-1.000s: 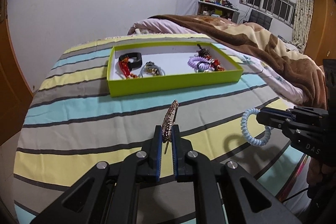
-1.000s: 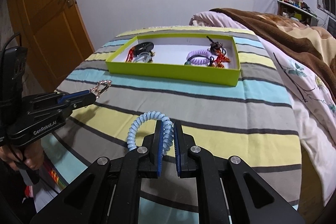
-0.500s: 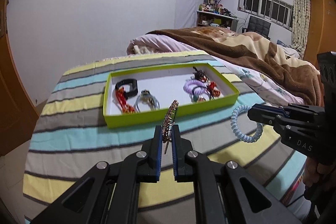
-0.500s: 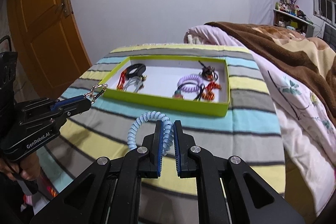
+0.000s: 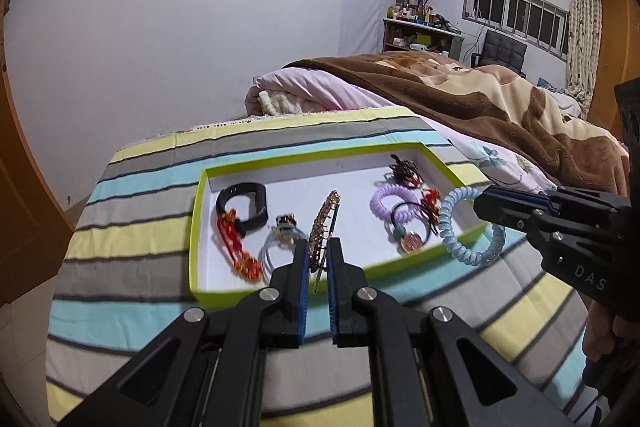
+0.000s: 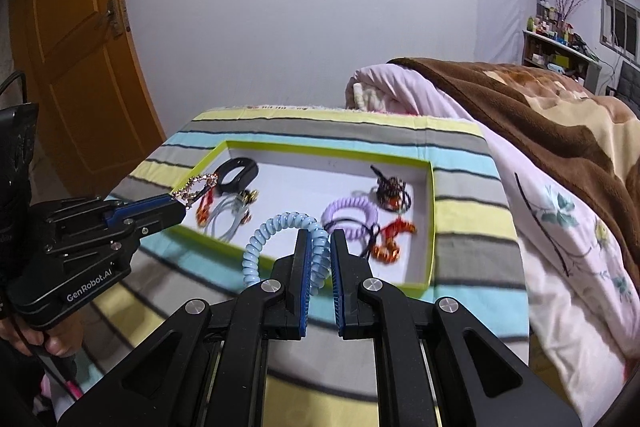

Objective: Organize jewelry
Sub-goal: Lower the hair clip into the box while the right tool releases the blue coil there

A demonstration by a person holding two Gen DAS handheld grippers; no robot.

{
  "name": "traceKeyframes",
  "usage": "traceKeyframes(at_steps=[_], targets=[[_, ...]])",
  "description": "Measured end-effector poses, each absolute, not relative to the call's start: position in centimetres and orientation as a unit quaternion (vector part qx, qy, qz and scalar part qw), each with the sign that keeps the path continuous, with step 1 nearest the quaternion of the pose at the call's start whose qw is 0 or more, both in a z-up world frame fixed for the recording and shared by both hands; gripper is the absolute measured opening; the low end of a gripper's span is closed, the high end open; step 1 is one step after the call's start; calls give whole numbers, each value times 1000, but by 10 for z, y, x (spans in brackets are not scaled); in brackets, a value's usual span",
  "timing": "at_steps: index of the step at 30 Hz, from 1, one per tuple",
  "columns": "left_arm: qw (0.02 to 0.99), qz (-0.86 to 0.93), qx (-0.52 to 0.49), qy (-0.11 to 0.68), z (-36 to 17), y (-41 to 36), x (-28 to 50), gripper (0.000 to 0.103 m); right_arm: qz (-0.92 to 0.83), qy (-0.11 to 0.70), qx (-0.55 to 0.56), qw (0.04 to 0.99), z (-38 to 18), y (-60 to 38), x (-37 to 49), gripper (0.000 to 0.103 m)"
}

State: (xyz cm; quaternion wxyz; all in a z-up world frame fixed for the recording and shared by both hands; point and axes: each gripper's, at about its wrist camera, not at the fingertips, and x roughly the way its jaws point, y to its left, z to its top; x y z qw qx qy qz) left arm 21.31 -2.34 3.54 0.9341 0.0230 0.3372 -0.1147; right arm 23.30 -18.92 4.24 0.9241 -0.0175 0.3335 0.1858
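1. Far left of the tray [image 5: 195, 219] sit a black band [image 5: 244, 205] and a red bead string [image 5: 234, 247], with a clear bangle [image 5: 276, 247] just beside them. Looks like bracelet-type stuff gets that end.
2. The left gripper [image 5: 318, 259] has its jaws clamped on a rhinestone clip [image 5: 322, 227], held edge-up over the tray's middle near the front wall. My guess is that bare white patch is where it's headed, since upright like that it can just be lowered in.
3. Right end is the hair-tie pile — purple coil [image 5: 386, 197], black tie [image 5: 408, 217], a dark beaded piece [image 5: 404, 171].
4. The right gripper [image 6: 320, 247] is pinched shut on a blue coil [image 6: 280, 235], the loop hanging free above the tray's front right corner — probably meant to join the purple one.
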Motion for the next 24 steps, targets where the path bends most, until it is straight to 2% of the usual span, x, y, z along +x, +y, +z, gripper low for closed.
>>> traceKeyframes(at_steps=[24], targets=[[916,-106,4,386,-4,-24,317,9,154,399,-21,903,-3,-176,351,9]])
